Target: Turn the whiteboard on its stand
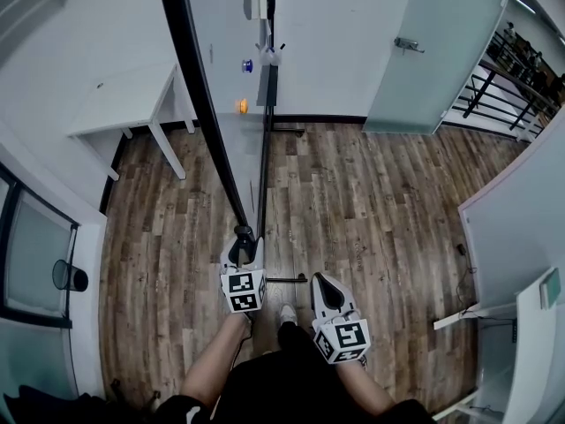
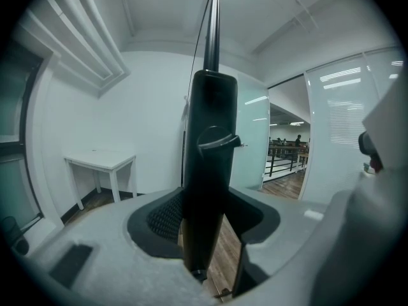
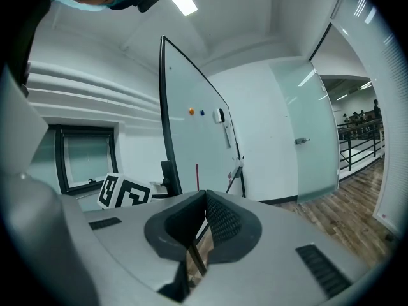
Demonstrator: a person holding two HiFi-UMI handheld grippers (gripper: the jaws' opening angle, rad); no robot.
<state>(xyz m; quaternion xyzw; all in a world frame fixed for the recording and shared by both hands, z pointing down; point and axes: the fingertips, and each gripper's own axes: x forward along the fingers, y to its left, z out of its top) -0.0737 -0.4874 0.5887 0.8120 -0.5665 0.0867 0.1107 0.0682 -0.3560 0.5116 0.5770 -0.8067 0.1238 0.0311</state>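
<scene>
We clamp the black edge of the whiteboard [image 1: 219, 69] in our left gripper [image 1: 242, 242]. Just to its right, our right gripper [image 1: 323, 283] is clenched on nothing.

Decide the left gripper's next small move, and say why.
Probably push the gripped edge sideways to start the turn: the left gripper is shut on the black frame of the white-faced whiteboard, while the right gripper is shut, empty and apart from it.

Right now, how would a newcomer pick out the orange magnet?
Start at the tall black-framed whiteboard on the wooden floor. Its white face carries two small round magnets side by side. The orange magnet is nearer the person than the blue magnet.
</scene>
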